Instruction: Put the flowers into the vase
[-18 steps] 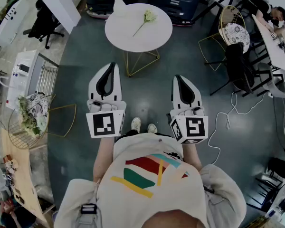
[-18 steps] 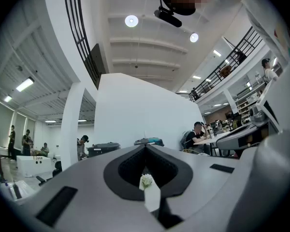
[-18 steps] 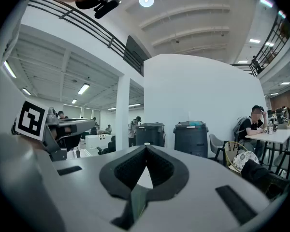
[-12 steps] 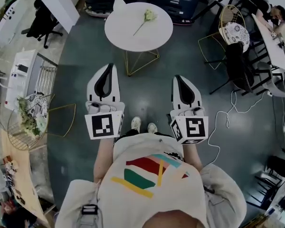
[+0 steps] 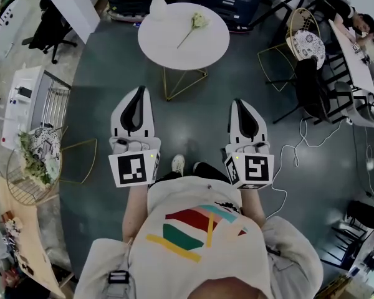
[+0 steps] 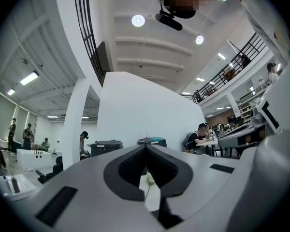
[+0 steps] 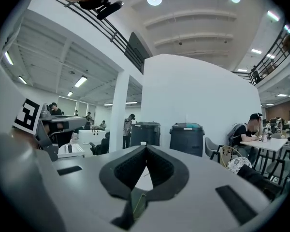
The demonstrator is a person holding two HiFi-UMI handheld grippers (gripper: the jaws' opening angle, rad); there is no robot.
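White flower [image 5: 197,21] on table [image 5: 165,42] | left tongs [image 5: 139,90], right tongs [image 5: 239,103] closed, empty | grey floor [image 5: 190,120] between

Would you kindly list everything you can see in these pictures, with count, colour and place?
Round table on wire legs: one, white top, gold legs, ahead of the person.
Narrow-necked ceramic vase: one, white, upright at the table's far edge.
Long-stemmed flower: one, pale bloom, lying on the table, right of the vase.
Wire chairs: two, gold, one right of the table, one far left holding greenery.
Lidded bins: two, dark, beyond the table.
Left claw: one, white with black pads, shut, empty, level above the floor.
Right claw: one, white with black pads, shut, empty, beside the left.
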